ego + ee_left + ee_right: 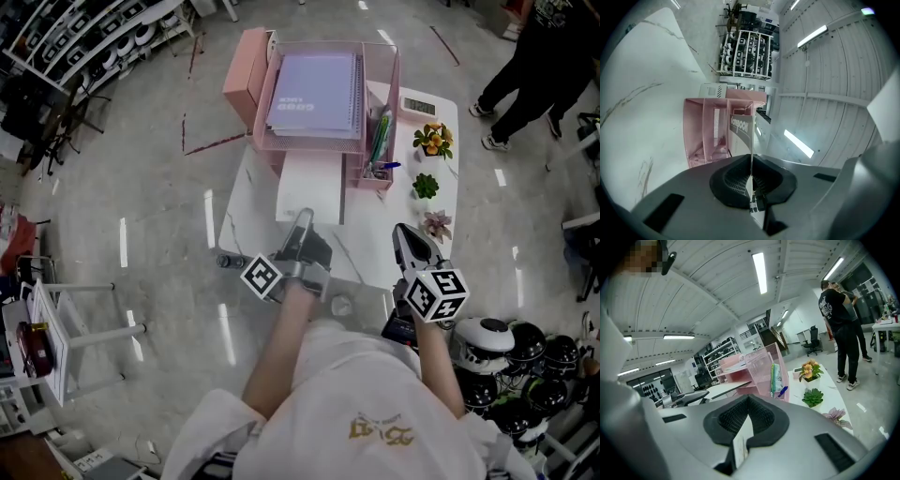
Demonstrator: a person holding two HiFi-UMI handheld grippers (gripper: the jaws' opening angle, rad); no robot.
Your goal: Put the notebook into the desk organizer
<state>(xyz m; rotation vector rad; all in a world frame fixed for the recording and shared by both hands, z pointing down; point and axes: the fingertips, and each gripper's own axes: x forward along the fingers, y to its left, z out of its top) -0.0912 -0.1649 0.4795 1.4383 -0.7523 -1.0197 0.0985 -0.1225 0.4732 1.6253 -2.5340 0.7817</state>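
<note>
A pink desk organizer [375, 178] stands at the far end of the white table [253, 202], with a purple spiral notebook [314, 94] lying on top of it. A white notebook [311, 186] reaches from the organizer's front back to my left gripper [302, 219], which is shut on its near edge. In the left gripper view the notebook [740, 131] runs edge-on out from the left gripper [751, 176] toward the organizer [701, 136]. My right gripper [405, 232] hovers over the table's near right part, shut and holding nothing; in its own view the right gripper [749, 420] faces the organizer [761, 369].
Pens [380, 141] stand in the organizer's right compartment. Three small potted plants [432, 139] [426, 186] [437, 223] and a digital clock [419, 106] line the table's right side. A pink box [246, 80] sits left of the organizer. A person [544, 56] stands far right; helmets [516, 352] lie near right.
</note>
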